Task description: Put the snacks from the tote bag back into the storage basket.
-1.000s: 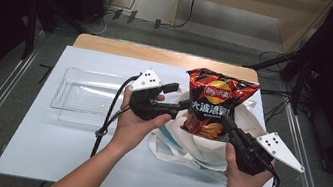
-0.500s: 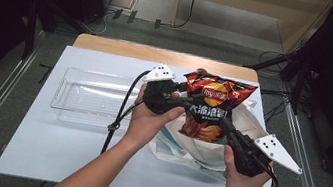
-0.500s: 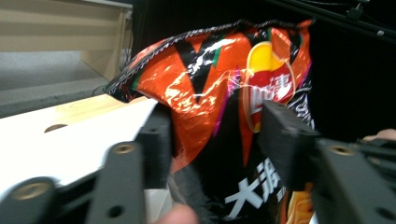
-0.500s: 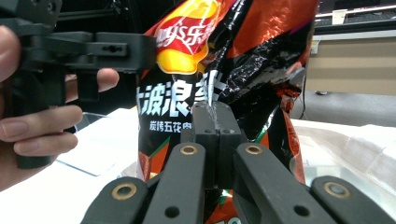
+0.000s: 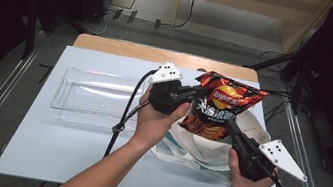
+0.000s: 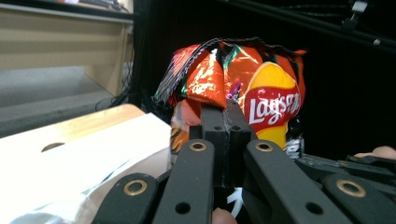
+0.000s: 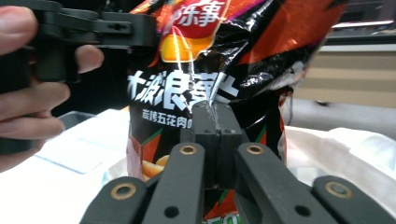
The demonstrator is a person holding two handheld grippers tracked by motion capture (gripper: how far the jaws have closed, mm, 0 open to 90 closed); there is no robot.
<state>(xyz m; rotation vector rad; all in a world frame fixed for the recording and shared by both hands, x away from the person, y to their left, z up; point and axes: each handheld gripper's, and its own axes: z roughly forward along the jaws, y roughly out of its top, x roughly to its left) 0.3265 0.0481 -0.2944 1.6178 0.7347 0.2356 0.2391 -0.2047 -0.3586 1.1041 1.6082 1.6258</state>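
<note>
Both claws are clamped on the same item — my left gripper (image 6: 223,122) has its jaws pressed together on the upper part of the chip bag (image 5: 219,107), just beside the yellow-and-red logo, while my right gripper (image 7: 215,122) pinches the bag's lower front panel over the white lettering, jaws fully closed on the foil. Seen from above, my left hand (image 5: 158,117) comes in from the bag's left side and my right hand (image 5: 242,179) from below and to its right, so the bag is held up off the surface between the two grippers, tilted, its crimped top edge pointing away from me. Directly beneath the bag lies a white tote bag (image 5: 206,148), rumpled, resting on the white table (image 5: 43,155) — the chip bag's lower end sits over the tote's opening, though I cannot tell whether they touch. Farther left on the table, well apart from the bag, stands a clear plastic tray (image 5: 95,97). Beyond the white sheet, a strip of wooden tabletop (image 5: 160,54) shows along the far edge.
</note>
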